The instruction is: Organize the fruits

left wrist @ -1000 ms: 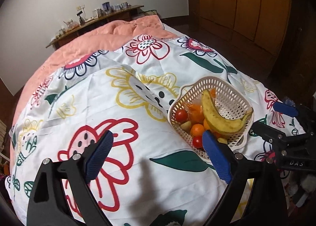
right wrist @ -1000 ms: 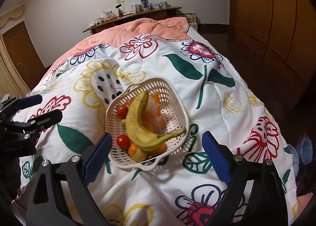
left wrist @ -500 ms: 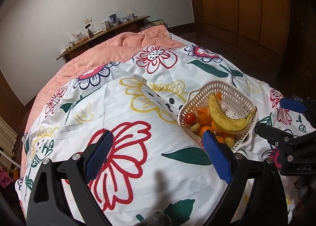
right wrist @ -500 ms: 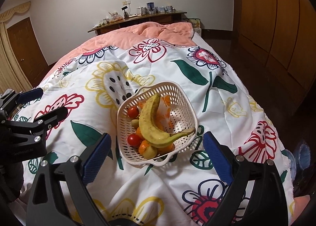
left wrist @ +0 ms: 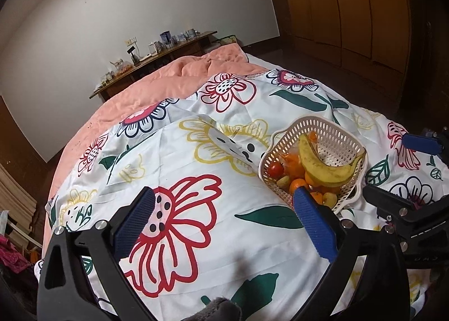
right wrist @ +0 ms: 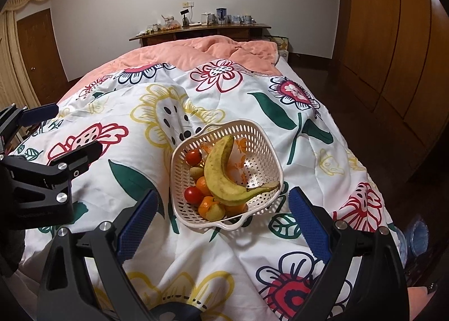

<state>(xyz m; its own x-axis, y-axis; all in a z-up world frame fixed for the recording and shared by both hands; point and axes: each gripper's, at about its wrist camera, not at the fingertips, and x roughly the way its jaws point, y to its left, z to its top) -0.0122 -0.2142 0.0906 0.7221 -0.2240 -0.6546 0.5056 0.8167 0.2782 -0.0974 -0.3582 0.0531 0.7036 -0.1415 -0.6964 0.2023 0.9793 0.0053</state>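
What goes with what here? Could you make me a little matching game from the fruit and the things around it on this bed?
Things:
1. banana
2. cherry tomato
3. white basket
4. left hand-held gripper

Descriptions:
A. open, holding nothing, over the floral quilt
B. perforated, sitting on the quilt with the fruit inside
C. yellow and curved, lying on top of the other fruit
D. small, round and red, beside the banana

Pairs: 1-C, 2-D, 3-B, 4-A
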